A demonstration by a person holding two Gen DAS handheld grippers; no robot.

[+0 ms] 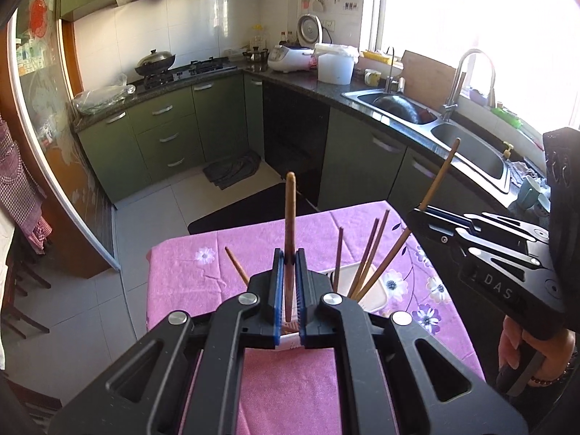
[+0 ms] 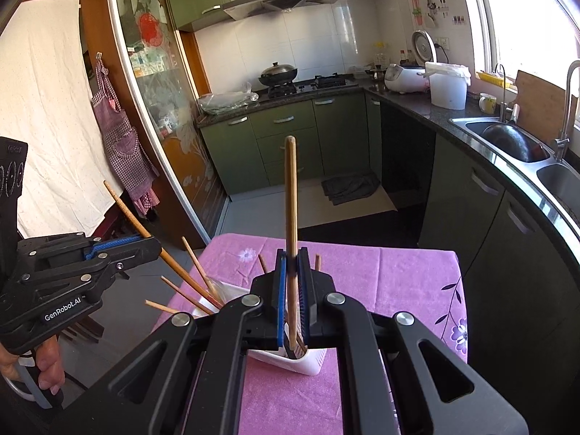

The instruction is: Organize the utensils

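We hold one stiff, light wooden chopstick (image 1: 290,239) clamped in each hand-held gripper (image 1: 289,264), gripped near mid-length; the right hand-held gripper (image 2: 290,266) clamps another chopstick (image 2: 291,217) above the white holder (image 2: 308,362).

Two black tongs are held side by side, both angled downward. The left tongs (image 1: 289,259) have their blue-padded jaws pressed together on a wooden chopstick (image 1: 290,217) that stands upright between them. The right tongs (image 2: 291,255) grip a second chopstick (image 2: 291,195) the same way. A hand (image 1: 536,355) wraps the right handle from below; another hand (image 2: 34,366) holds the left handle.
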